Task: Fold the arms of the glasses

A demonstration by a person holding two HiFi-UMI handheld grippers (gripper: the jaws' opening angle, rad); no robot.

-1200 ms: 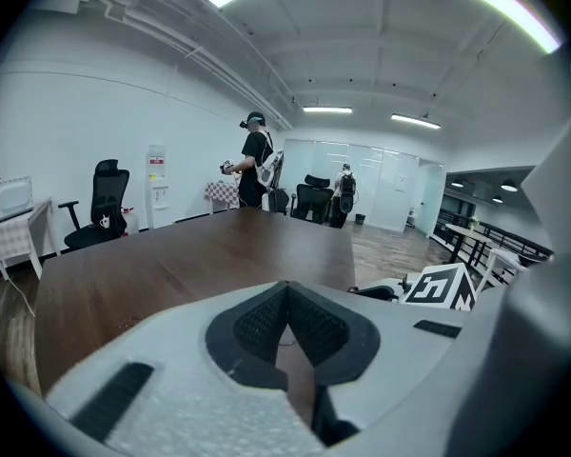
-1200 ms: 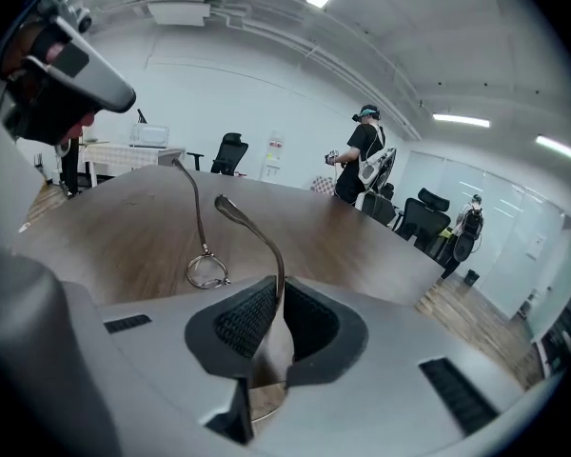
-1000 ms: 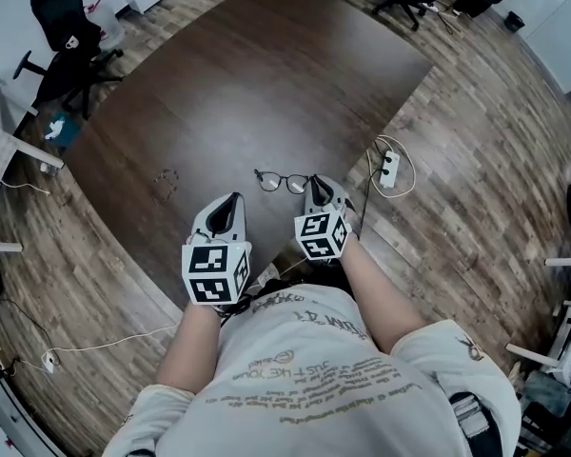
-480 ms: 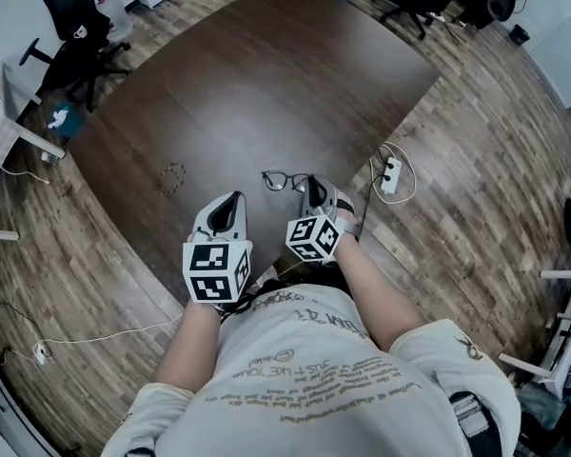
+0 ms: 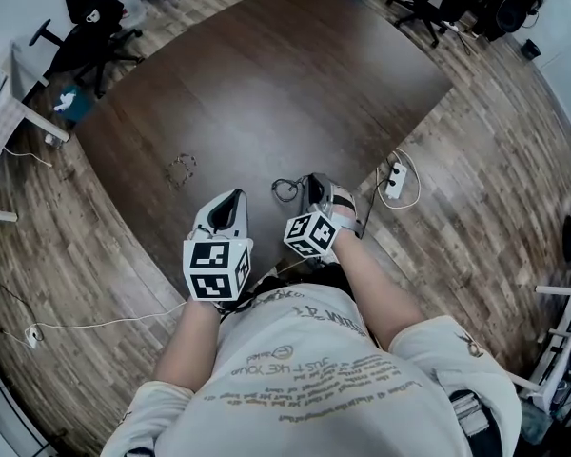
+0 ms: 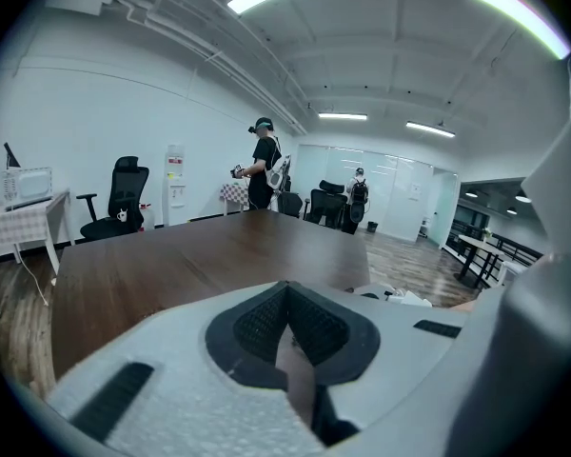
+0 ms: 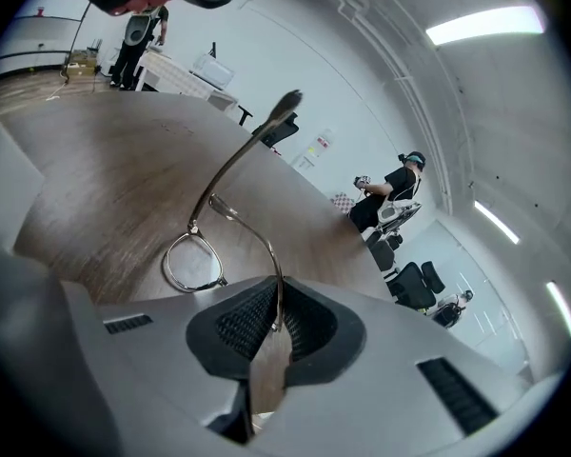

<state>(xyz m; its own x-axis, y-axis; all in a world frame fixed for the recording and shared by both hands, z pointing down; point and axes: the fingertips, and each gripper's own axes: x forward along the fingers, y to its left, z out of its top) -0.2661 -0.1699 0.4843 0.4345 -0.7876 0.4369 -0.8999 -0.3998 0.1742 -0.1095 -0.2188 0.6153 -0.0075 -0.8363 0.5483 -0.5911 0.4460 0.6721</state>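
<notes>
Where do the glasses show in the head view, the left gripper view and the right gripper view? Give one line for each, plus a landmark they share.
Head view: glasses near the picture's centre, close to the table's near edge, at the right gripper.
Left gripper view: not in it.
Right gripper view: left of centre, one arm pinched between the jaws.
Shared landmark: the dark wooden table.

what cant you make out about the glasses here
- Head view: glasses too small, partly behind the right gripper; arm positions unreadable.
- Right gripper view: second lens hidden by that gripper's body.
- Left gripper view: no glasses; the left gripper body fills the lower frame.
- Head view: faint mark on the table, too small to identify.
</notes>
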